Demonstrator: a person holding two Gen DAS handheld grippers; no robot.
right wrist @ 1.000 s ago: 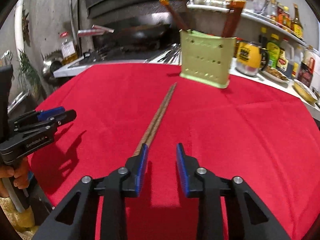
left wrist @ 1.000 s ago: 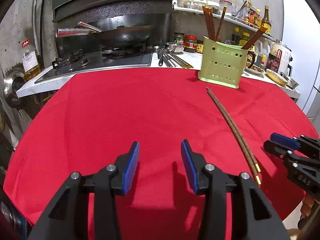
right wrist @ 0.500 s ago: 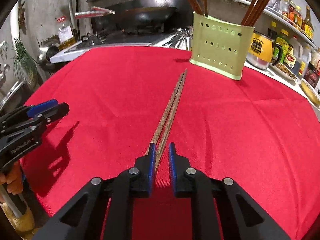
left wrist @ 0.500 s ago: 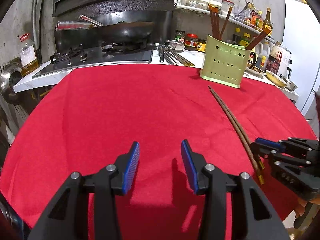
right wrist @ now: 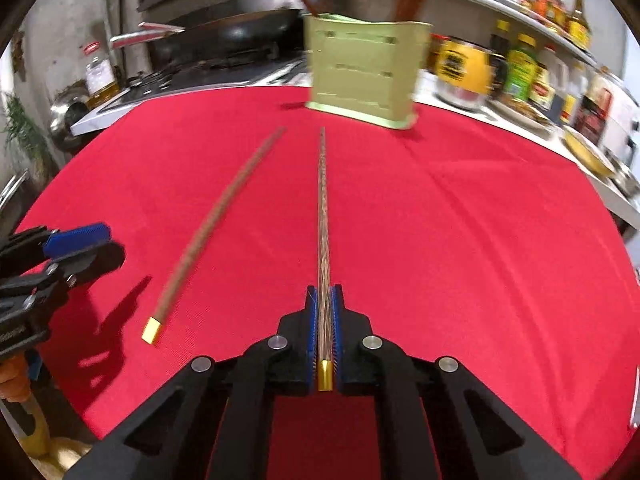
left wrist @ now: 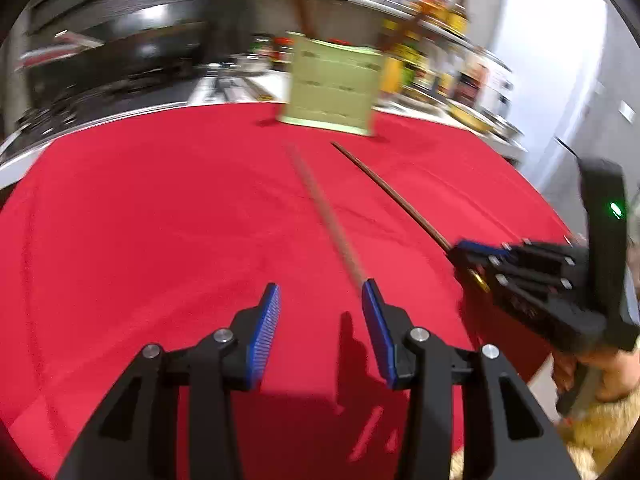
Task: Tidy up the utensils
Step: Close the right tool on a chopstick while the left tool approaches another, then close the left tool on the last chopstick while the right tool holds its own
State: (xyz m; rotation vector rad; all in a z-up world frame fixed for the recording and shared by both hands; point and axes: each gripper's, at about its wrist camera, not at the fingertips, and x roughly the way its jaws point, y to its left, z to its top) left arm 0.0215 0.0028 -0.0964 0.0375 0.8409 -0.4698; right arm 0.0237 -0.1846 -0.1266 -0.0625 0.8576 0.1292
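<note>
Bright indoor light, heavy motion blur.
Fisheye bends the edges, corners vignette black; hard shadows on red cloth [left wrist: 160, 220], background shelf [right wrist: 520, 12] smeared.

No text can be read: the labels on the bottles [right wrist: 520, 68] and the yellow jar [right wrist: 460, 64] along the shelf are blurred, and so is the red-tagged oil bottle [right wrist: 96, 76].
</note>
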